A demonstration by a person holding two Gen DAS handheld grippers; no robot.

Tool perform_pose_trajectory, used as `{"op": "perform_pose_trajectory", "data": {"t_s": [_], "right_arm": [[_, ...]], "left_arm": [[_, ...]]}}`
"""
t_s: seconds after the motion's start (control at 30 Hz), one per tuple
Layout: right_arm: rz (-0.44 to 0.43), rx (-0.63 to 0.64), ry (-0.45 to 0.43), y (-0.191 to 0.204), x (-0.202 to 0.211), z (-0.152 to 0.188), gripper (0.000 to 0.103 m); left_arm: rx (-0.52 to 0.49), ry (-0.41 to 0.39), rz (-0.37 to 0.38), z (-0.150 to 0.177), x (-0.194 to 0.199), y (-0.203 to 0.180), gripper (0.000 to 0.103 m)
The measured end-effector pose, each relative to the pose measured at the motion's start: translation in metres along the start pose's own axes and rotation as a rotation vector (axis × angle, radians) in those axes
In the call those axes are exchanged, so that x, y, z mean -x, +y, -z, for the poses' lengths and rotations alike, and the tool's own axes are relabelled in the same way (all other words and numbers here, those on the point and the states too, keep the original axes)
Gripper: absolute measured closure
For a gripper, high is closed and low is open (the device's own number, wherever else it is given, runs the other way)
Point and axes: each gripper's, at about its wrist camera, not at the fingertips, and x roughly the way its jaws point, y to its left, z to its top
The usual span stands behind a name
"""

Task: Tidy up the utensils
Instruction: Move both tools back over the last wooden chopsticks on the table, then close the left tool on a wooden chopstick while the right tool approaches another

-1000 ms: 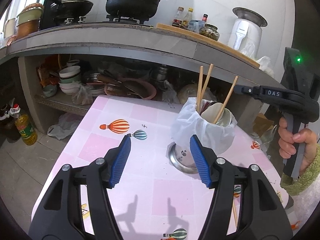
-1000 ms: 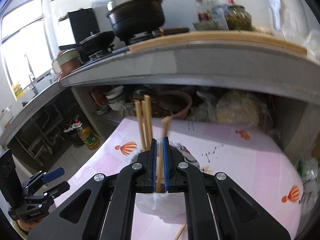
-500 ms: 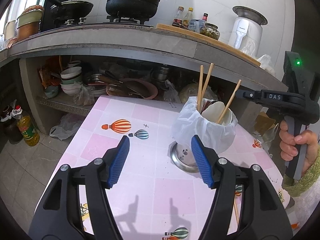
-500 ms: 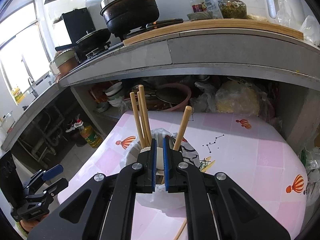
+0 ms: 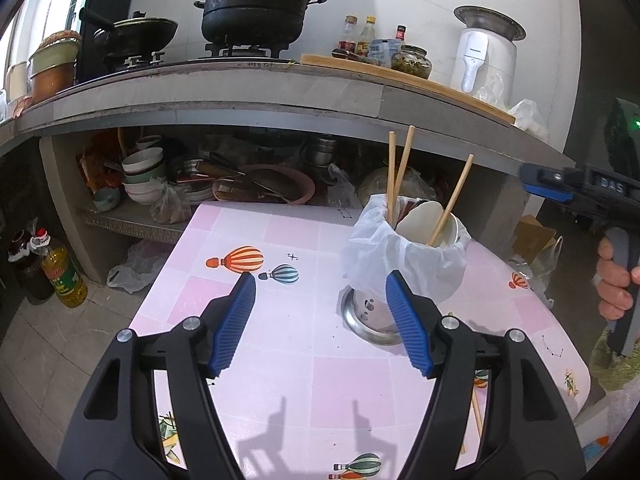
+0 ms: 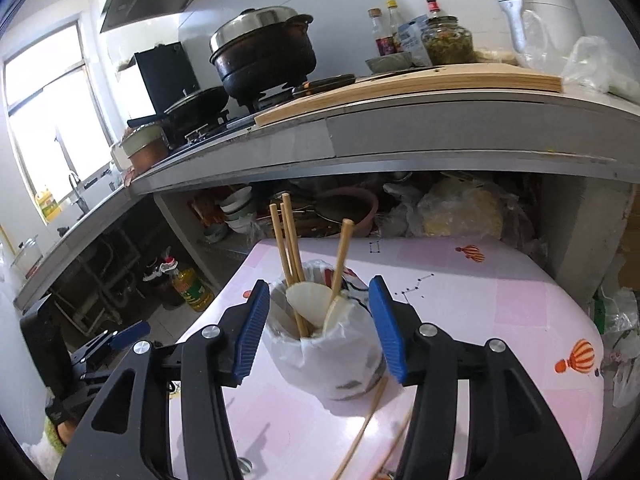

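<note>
1. Right gripper (image 6: 316, 322): jaws have just been opening and now stand well apart. Nothing is held; ribbed blue pads (image 6: 252, 326) flank the holder without touching it.
2. Holder (image 6: 324, 354): a cylindrical metal cup, perforated near its flared base and draped in thin, crinkled white plastic. It stands upright on the table, just ahead of the right gripper and between its fingers.
3. Chopsticks (image 6: 288, 248): three slim, pale wooden sticks stand in the holder. Two lean together on the left; one tilts right. Curved white pieces share the holder; what they are, I cannot tell.
4. Loose chopsticks (image 6: 362, 428): two lie flat on the table under the right gripper, at the holder's base.
5. Left gripper (image 5: 320, 316): jaws have just been opening a little; they are wide and empty. The holder sits ahead, at its right finger.
6. Table (image 5: 248, 232): smooth, glossy pink check cover printed with striped balloons.
</note>
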Motion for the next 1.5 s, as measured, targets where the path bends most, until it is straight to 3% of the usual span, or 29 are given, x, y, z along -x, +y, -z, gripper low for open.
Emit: {"op": "perform_pose_trajectory", "data": {"t_s": [0.4, 0.73, 0.9, 1.0, 1.23, 1.37, 1.5], "right_arm": [[0.083, -0.091, 0.078, -0.048, 0.027, 0.066, 0.052], [0.173, -0.209, 0.178, -0.074, 0.02, 0.152, 0.059], [0.184, -0.28, 0.202, -0.086, 0.022, 0.179, 0.062], [0.183, -0.306, 0.205, -0.092, 0.026, 0.189, 0.062], [0.191, -0.343, 0.217, -0.103, 0.034, 0.202, 0.062], [0.193, -0.361, 0.209, -0.111, 0.04, 0.206, 0.062], [0.193, -0.379, 0.207, -0.118, 0.042, 0.209, 0.062]], "left_arm": [[-0.043, 0.036, 0.041, 0.012, -0.007, -0.023, 0.038], [-0.092, 0.157, 0.251, 0.064, -0.04, -0.072, 0.038], [-0.128, 0.234, 0.333, 0.084, -0.072, -0.102, 0.039], [-0.139, 0.272, 0.35, 0.091, -0.096, -0.117, 0.047], [-0.115, 0.384, 0.286, 0.104, -0.156, -0.134, 0.083], [-0.156, 0.419, 0.256, 0.114, -0.166, -0.145, 0.088], [-0.219, 0.404, 0.213, 0.12, -0.164, -0.154, 0.094]]}}
